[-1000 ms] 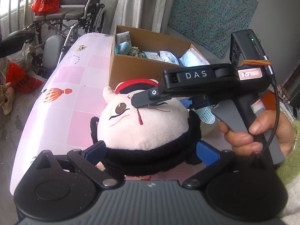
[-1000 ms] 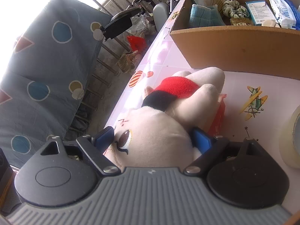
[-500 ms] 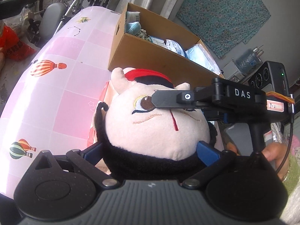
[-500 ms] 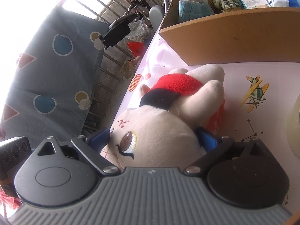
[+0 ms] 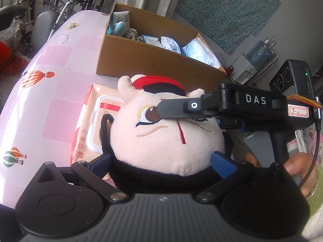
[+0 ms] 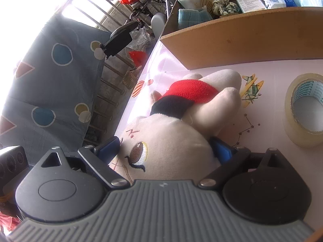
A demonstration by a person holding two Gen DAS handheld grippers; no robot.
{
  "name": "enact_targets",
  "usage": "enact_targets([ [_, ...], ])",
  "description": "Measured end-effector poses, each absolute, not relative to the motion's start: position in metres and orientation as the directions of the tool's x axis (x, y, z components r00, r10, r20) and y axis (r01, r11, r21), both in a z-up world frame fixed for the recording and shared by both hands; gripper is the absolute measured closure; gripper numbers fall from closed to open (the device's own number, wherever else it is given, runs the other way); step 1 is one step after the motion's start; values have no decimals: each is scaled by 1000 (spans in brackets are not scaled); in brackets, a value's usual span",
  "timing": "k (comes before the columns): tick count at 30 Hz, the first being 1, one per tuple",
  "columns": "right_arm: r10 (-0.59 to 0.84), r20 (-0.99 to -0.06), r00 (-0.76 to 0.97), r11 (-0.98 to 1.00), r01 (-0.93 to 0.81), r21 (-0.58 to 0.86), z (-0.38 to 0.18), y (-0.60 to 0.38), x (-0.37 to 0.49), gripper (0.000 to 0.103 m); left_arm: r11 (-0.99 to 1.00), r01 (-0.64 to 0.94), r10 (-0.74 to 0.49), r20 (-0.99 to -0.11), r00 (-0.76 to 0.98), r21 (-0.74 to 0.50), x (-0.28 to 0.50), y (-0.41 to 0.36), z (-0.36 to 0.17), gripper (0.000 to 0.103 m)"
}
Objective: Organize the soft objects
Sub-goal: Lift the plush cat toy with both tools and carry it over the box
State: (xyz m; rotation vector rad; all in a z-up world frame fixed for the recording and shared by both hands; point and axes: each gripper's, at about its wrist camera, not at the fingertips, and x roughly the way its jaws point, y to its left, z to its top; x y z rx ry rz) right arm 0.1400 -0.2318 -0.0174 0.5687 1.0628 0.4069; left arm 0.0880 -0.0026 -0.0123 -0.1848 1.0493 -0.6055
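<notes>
The plush doll [image 5: 167,141] was seen gripped at its head from two sides, held over the pink patterned tablecloth [image 5: 50,84] in front of the cardboard box [image 5: 153,64]. The left gripper [image 5: 161,161] was pinched on the doll's head, blue pads [image 5: 223,164] pressed into the black hair at both sides, face turned up toward the camera. The right gripper [image 6: 167,147] was likewise closed on the head, its blue pads [image 6: 108,146] set against the cheek and the back of the head, with the body in red and black lying forward along the fingers toward the box [image 6: 242,40]. In the left wrist view the right gripper [image 5: 173,109] was seen reaching in sideways from the right, one black finger laid across the doll's eye, and its handle was held in the person's right hand [image 5: 298,169], low at the right edge. Whether the doll's body touched the tablecloth [image 6: 268,68] could not be told. A wet wipes pack [image 5: 90,125] lay flat on the cloth just under and left of the head. A roll of clear tape [image 6: 306,111] lay on the cloth right of the doll, apart from it. The box was seen filled with packets and cloths, near the doll's feet.
</notes>
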Motion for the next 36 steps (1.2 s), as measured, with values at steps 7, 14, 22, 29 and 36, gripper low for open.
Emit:
enact_targets([
  [7,515,-679,524,809,-34,587,12,-270,108,7,787,460,-586,-730,351,-410,76,-38,8,0],
  [14,435,-651,622,841,-22,541,49,-309,89,7,737,549,-635,-683,362,-394,74,-82,33,0],
  [22,380,-597,707,868,-49,494,97,-355,117,7,692,625,-683,-608,405,-362,103,-120,69,0],
  [29,416,-605,678,830,-12,558,103,-397,180,7,704,619,-673,-607,423,-350,153,-147,84,0],
  [36,523,-687,505,748,114,653,67,-438,277,7,739,533,-642,-671,371,-412,223,-169,73,0],
])
